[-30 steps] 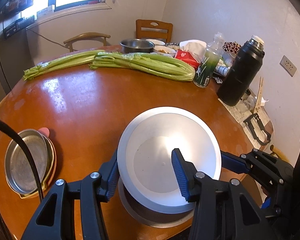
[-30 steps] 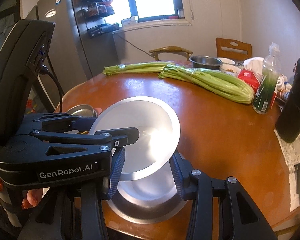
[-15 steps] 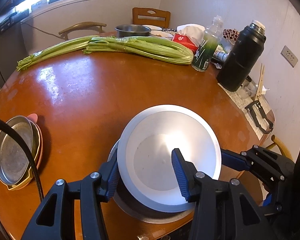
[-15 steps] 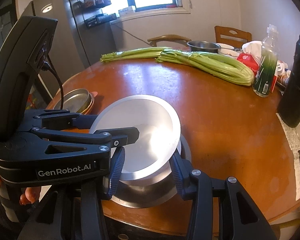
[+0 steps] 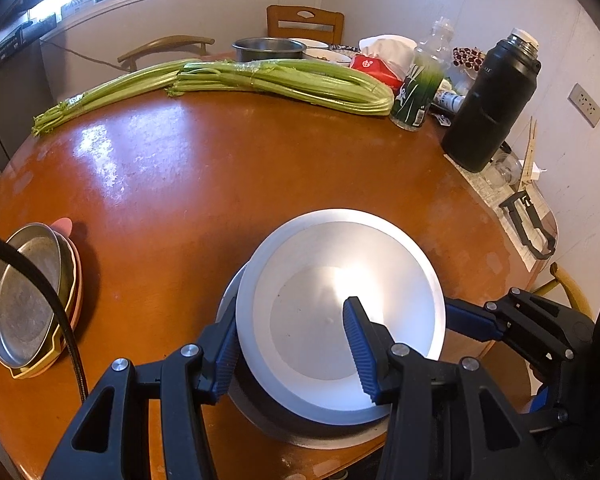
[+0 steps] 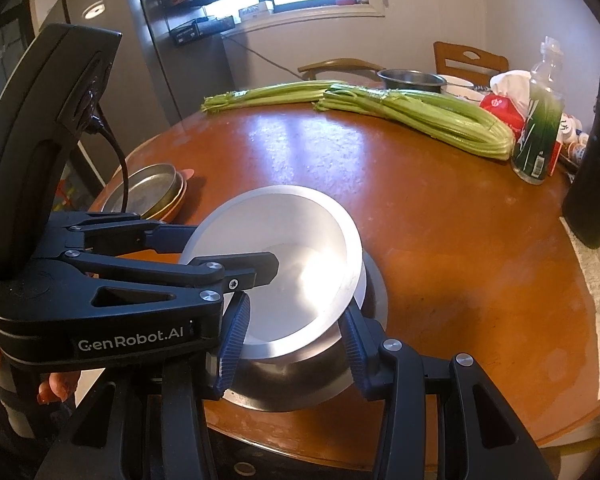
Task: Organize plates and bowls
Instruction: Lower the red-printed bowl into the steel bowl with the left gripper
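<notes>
A silver metal bowl [image 5: 300,320] [image 6: 300,240] is held between both grippers, tilted, just over a second metal bowl [image 5: 300,428] [image 6: 300,384] that stands near the table's front edge. My left gripper [image 5: 292,354] is shut on the upper bowl's left wall, one finger inside and one outside. The right gripper [image 6: 294,336] is shut on its right wall in the same way. The upper bowl's base dips into the lower one; I cannot tell whether they touch. A stack of plates [image 5: 24,300] [image 6: 148,188], a metal one on top, lies at the table's left edge.
Two celery bundles [image 5: 284,80] lie across the far side of the round wooden table [image 5: 220,184]. Behind them stand a steel bowl [image 5: 268,48], a green bottle [image 5: 416,92] and a black flask [image 5: 492,104]. Chairs stand beyond the table.
Both grippers have sunk together with the upper bowl, which now hangs lower and closer into the bowl on the table. Neither grip has changed.
</notes>
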Action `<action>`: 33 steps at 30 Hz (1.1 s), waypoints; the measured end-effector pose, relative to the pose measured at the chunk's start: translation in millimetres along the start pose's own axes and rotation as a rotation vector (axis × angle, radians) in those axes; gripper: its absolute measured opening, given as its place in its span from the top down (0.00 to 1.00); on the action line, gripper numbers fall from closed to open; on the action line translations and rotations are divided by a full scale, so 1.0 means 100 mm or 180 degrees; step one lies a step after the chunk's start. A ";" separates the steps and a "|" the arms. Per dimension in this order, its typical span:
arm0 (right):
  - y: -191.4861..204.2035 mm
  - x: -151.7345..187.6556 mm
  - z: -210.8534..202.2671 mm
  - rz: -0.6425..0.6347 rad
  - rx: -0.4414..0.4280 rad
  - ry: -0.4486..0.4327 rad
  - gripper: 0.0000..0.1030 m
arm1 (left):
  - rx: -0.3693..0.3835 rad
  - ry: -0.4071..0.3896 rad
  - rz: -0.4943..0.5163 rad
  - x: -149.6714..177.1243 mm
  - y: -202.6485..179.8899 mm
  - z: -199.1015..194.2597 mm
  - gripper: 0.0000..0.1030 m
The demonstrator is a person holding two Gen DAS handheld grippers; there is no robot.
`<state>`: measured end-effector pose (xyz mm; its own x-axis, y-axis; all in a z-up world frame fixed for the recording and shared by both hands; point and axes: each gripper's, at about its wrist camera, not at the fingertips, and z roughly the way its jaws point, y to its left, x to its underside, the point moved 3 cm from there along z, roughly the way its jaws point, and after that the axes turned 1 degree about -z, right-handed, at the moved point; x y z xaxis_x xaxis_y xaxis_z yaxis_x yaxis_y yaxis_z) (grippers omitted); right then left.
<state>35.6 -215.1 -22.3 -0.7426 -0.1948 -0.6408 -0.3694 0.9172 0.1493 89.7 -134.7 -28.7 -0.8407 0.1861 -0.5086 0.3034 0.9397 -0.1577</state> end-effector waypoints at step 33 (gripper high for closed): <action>-0.03 -0.01 0.04 -0.0002 0.0046 0.0025 0.54 | 0.0017 0.0023 -0.0017 -0.01 0.08 0.06 0.52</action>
<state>39.4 -215.8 -25.6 -0.7468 -0.1981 -0.6349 -0.3618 0.9220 0.1379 95.6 -129.5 -34.9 -0.8456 0.1831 -0.5015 0.3012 0.9392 -0.1649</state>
